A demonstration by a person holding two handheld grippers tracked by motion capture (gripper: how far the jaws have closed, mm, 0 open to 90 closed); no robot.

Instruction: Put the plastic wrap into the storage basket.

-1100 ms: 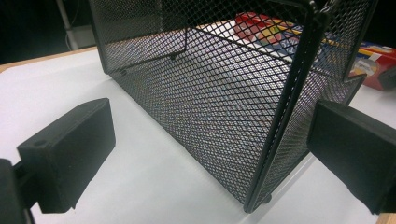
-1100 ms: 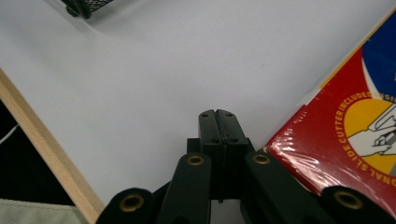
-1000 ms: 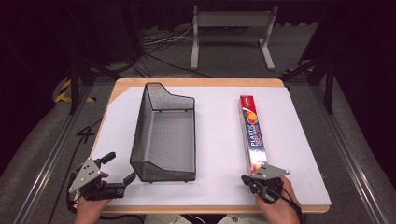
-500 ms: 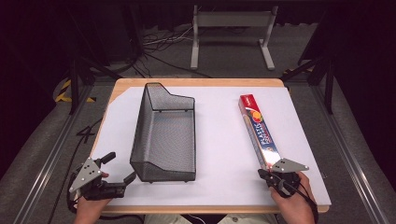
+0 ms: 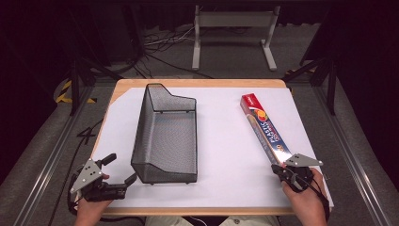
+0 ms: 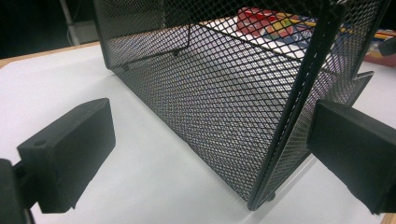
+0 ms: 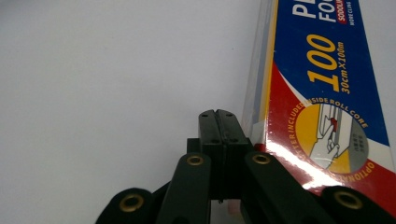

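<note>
Both grippers black. Left gripper (image 5: 117,170): blocky rectangular pads, grey three-cornered plate on top, black cable trailing behind. Right gripper (image 7: 218,122): flat linkage bars with brass-coloured rivets; same grey plate on top; black cable running back over the hand.

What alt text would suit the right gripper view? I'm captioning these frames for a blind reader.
Closed black tongs rest beside the near end of a blue, red and yellow plastic wrap box, their jaws pressed together with nothing between them. Both lie on a plain white table surface.
</note>
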